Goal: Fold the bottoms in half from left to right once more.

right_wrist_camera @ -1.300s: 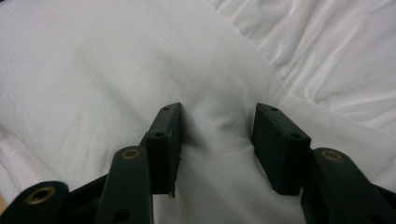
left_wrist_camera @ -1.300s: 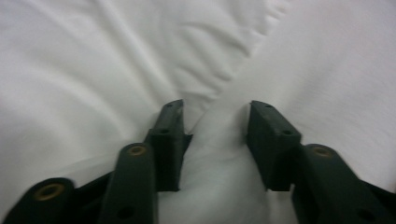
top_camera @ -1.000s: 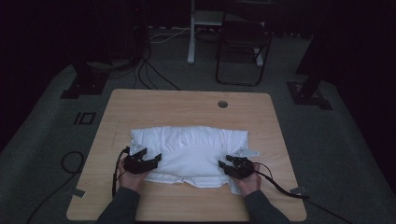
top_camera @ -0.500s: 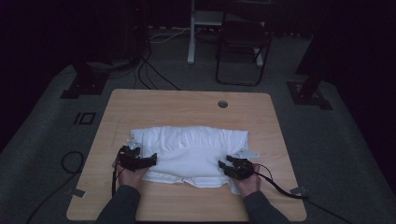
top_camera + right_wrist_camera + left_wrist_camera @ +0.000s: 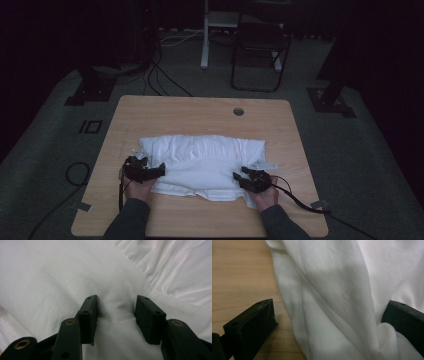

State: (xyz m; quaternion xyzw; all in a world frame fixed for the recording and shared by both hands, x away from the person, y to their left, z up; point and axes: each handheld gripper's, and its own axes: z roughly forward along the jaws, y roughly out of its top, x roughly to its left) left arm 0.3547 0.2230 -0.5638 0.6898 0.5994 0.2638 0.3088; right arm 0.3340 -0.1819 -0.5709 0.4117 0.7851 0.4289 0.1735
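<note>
Your left gripper (image 5: 159, 169) has just opened wide, with the cloth (image 5: 200, 161) edge loose between its jaws; your right gripper (image 5: 116, 312) pinches a fold

Beyond the white garment (image 5: 200, 162): your way runs free over bare table (image 5: 190, 115).
Obstacle there: only the grommet hole (image 5: 238, 111).

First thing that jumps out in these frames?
A white cloth, crumpled and partly folded, lies across the middle of the wooden table. The left gripper stands wide open at its left edge, just opened; the right gripper presses half open into a bunched fold near the front right.
</note>
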